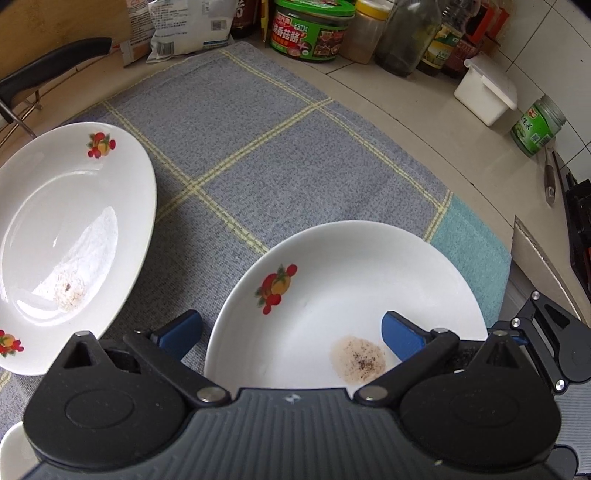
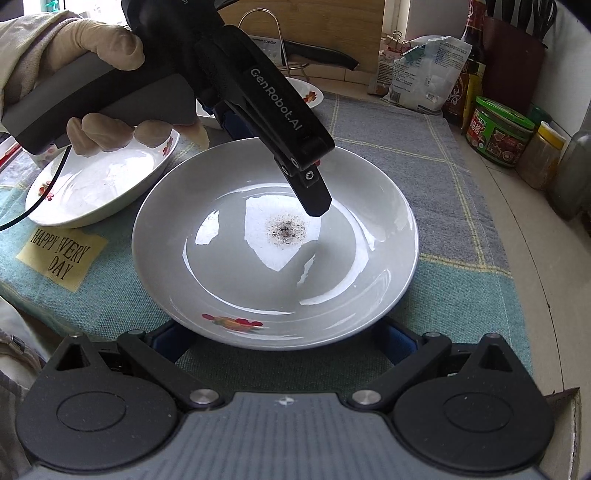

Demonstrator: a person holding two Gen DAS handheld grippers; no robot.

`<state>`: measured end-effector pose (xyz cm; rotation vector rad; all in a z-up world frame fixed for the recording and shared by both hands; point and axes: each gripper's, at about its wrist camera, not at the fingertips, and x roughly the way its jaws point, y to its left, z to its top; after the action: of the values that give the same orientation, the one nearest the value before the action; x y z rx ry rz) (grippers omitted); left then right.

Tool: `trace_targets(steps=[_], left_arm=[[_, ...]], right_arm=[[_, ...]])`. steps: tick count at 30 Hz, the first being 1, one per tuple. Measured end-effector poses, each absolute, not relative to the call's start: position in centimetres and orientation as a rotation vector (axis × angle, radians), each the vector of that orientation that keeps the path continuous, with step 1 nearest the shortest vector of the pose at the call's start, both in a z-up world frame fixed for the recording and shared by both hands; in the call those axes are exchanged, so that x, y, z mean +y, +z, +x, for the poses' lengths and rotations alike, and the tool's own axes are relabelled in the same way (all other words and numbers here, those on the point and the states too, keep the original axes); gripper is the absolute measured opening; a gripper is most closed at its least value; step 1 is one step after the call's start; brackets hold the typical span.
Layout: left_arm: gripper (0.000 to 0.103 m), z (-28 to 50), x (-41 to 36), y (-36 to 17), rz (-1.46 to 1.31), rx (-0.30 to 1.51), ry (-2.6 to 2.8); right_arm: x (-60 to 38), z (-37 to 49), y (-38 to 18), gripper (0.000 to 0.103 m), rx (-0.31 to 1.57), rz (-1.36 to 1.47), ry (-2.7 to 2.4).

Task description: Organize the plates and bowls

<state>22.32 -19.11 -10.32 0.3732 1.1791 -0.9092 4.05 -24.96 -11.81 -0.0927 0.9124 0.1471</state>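
Two white plates with fruit prints lie on a grey and teal cloth [image 1: 258, 155]. The near plate [image 1: 347, 295] [image 2: 275, 236] has a speckled brown stain in its middle. My left gripper [image 1: 291, 336] [image 2: 314, 199] is open over that plate's rim, one blue finger [image 1: 402, 339] above the inside and the other over the cloth. My right gripper [image 2: 284, 341] is open at the opposite rim, its blue fingers [image 2: 170, 339] partly hidden under the edge. The second plate [image 1: 70, 240] [image 2: 99, 184] sits beside the first, apart from both grippers. A smaller dish [image 2: 306, 92] shows behind the left gripper.
Jars [image 1: 310, 29] [image 2: 498, 129], bottles [image 1: 406, 37], a white bag [image 2: 424, 74] and a white box [image 1: 484, 92] line the back and the tiled wall. A black-handled knife [image 1: 55, 66] rests on a wire rack. A gloved hand [image 2: 92, 55] holds the left gripper. The counter edge [image 2: 572, 406] is close on the right.
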Motion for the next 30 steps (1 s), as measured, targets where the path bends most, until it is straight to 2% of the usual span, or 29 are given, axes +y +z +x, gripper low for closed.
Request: trace_targets(steps=[12,18,30], left_arm=[[0.102,21.8,-19.1,-10.3,0.433,1.153,-0.939],[0.103,20.7,-19.9,-10.7,0.563,1.108,-0.949],[0.102,22.8,-18.9,-10.0,0.457,1.238,-1.069]], right_arm=[[-24.7,3.5,-12.0,0.103,0.873,-0.082,0.129],[-24.6,3.3,-12.0,0.103,0.865,-0.077,0.118],[-24.6,2.9,-12.1,0.103,0.841,-0.07,0.109]])
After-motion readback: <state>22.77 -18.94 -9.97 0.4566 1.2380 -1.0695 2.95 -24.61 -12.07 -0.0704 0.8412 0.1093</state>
